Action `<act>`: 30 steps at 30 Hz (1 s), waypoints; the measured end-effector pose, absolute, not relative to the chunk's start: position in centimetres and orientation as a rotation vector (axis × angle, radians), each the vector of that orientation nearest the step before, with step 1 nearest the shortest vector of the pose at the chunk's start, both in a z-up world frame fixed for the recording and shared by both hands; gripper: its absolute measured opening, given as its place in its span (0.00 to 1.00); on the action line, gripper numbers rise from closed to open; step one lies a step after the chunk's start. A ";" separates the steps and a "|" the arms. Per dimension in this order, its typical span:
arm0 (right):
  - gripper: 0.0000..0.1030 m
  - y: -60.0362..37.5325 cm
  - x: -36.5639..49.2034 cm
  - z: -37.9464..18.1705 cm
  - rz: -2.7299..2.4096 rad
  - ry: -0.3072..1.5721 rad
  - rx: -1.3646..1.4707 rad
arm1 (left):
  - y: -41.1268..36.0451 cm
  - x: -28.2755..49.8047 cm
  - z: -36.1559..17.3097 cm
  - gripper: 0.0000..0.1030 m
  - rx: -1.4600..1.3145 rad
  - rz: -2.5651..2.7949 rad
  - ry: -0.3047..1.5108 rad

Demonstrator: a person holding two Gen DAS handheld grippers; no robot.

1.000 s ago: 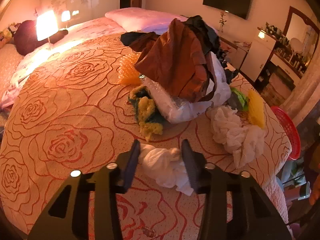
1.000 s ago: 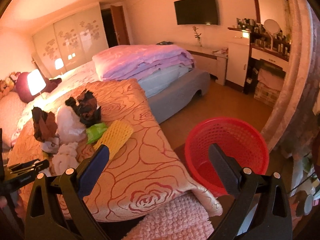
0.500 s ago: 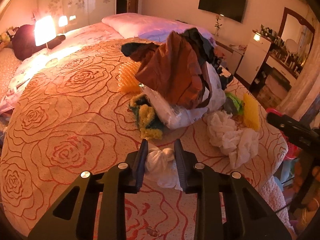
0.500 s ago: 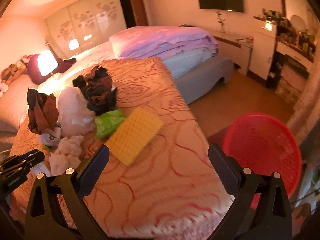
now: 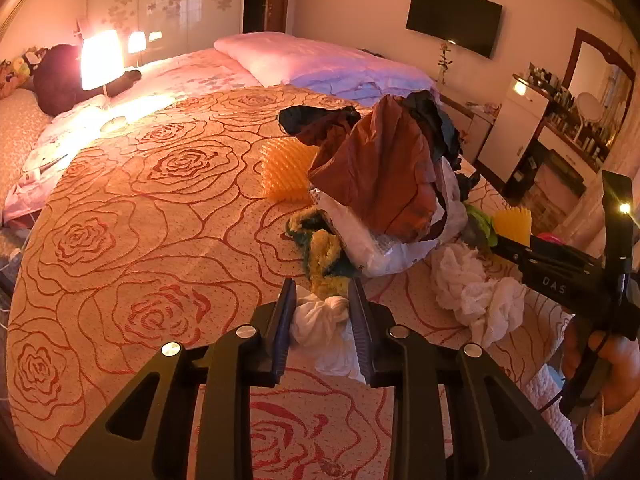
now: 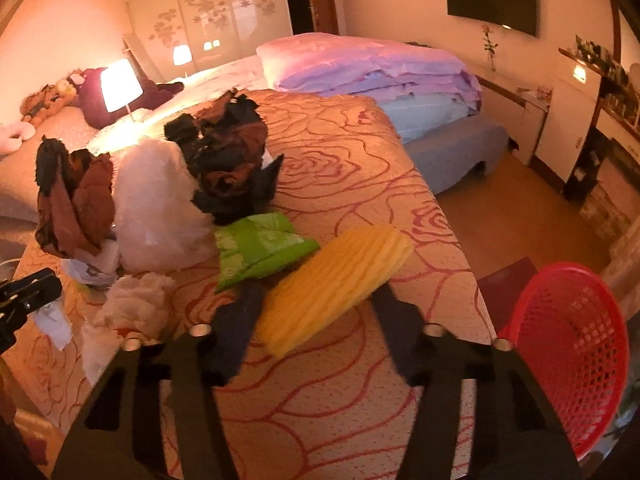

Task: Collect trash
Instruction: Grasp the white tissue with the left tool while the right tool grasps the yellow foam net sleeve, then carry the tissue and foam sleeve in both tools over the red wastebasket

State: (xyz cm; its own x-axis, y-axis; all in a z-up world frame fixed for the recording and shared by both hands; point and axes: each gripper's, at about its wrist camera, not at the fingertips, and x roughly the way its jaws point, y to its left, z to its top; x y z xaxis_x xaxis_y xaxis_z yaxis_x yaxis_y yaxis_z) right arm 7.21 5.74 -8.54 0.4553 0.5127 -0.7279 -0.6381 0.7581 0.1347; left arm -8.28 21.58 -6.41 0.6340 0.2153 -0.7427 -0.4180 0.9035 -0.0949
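The left gripper (image 5: 322, 312) is squeezing a white tissue (image 5: 325, 330) on the bed cover (image 5: 140, 248). The right gripper (image 6: 316, 316) has just been closing around a yellow sponge (image 6: 332, 284) (its fingers are blurry, so I cannot tell if they are touching). Farther off, the red basket (image 6: 572, 356) is sitting on the floor beside the bed.

A lit lamp (image 5: 100, 58) glows beside folded quilts (image 6: 372, 68)

Both wrist cameras look steeply down along their own tool at the bed (image 5: 120, 240) from close above, the left from its near edge, the right from its foot corner, sharing the trash pile (image 5: 384, 184) between them.
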 end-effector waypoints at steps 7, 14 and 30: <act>0.25 5.0 6.5 -8.1 0.740 0.843 -0.145 | 21.4 -8.4 -5.9 0.25 -0.259 0.366 0.792; 0.20 3.4 6.3 -7.5 0.734 0.844 -0.102 | 21.2 -8.6 -4.8 0.25 -0.248 0.358 0.762; 0.19 0.3 4.8 -4.5 0.739 0.783 -0.043 | 19.1 -8.9 -1.5 0.25 -0.223 0.281 0.669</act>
